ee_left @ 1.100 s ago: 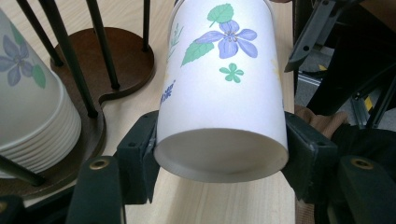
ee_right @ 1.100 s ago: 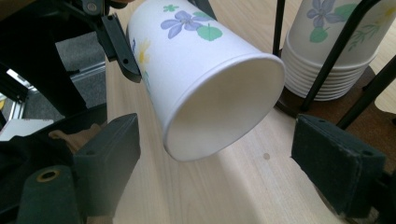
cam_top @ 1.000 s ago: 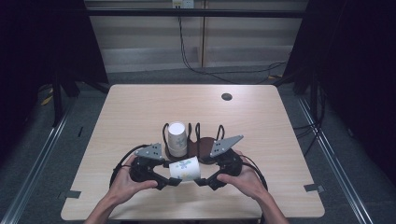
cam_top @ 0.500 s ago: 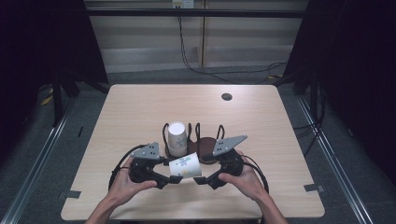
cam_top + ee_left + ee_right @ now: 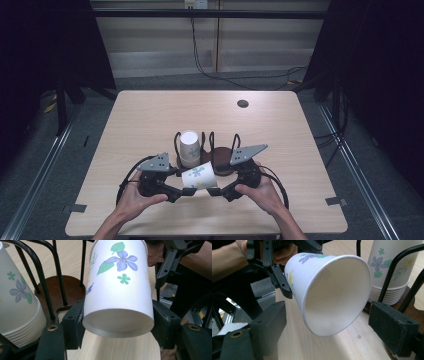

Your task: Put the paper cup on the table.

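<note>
The right gripper [image 5: 216,190] has just been opening its fingers off the cup's [image 5: 199,175] rim, leaving it held on its side above the worktop [image 5: 150,120] by the left gripper [image 5: 186,191], clamped on its base, so the handover looks done.

Both grippers are showing black bodies, and each is carrying a grey three-cornered plate on top. The left gripper [image 5: 184,192] and the right gripper [image 5: 214,191] are each trailing a black cable that is looping behind the hand. Their fingers [image 5: 72,326] are looking blocky and matte black, with brass-coloured fasteners sitting at the base. The forearms are showing no sleeves.
</note>
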{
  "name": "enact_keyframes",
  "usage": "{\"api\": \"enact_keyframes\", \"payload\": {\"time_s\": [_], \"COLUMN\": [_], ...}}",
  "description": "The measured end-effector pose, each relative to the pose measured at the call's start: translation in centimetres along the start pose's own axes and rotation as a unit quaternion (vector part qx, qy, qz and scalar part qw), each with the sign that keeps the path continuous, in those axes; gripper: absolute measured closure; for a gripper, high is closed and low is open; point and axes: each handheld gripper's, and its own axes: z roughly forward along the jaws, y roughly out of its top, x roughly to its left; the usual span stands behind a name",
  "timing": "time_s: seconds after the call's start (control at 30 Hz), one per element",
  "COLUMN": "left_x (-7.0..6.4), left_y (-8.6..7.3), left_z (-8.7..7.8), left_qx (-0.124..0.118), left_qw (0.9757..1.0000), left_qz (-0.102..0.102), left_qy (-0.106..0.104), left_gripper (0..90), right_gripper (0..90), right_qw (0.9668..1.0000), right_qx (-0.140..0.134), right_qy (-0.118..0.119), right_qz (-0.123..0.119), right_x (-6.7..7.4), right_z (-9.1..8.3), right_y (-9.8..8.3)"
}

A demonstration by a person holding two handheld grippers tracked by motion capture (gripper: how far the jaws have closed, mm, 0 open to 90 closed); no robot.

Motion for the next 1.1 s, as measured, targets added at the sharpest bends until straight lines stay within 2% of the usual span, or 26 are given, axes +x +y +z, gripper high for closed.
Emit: {"api": "enact_keyframes", "payload": {"time_s": [0.27,0.37,0.43,0.73,1.03,1.1], "left_x": [-0.30,-0.30,-0.36,-0.41,-0.48,-0.72], "left_y": [0.17,0.22,0.22,0.29,0.34,0.46], "left_z": [-0.09,-0.10,-0.01,-0.05,-0.25,-0.33], "left_qx": [-0.016,-0.018,-0.019,-0.028,-0.033,-0.039], "left_qw": [0.9998,0.9998,0.9998,0.9994,0.9992,0.9990], "left_qz": [0.007,0.009,0.010,0.011,0.009,0.016], "left_qy": [0.002,0.000,-0.004,-0.015,-0.021,-0.013], "left_gripper": [36.6,36.5,36.5,36.6,36.6,36.6], "right_gripper": [13.5,13.7,13.9,13.6,13.3,12.5], "right_qw": [0.9998,0.9999,0.9998,0.9987,0.9970,0.9970], "right_qx": [-0.020,-0.013,-0.018,-0.044,-0.072,-0.072], "right_qy": [0.007,0.002,-0.002,0.026,0.025,0.022], "right_qz": [0.003,-0.007,-0.007,0.010,0.015,0.019], "right_x": [0.00,0.30,0.40,-0.01,-0.14,-0.28], "right_z": [-0.19,-0.10,-0.11,0.06,-0.71,-0.74], "right_y": [0.07,0.16,0.23,0.29,0.53,0.49]}}
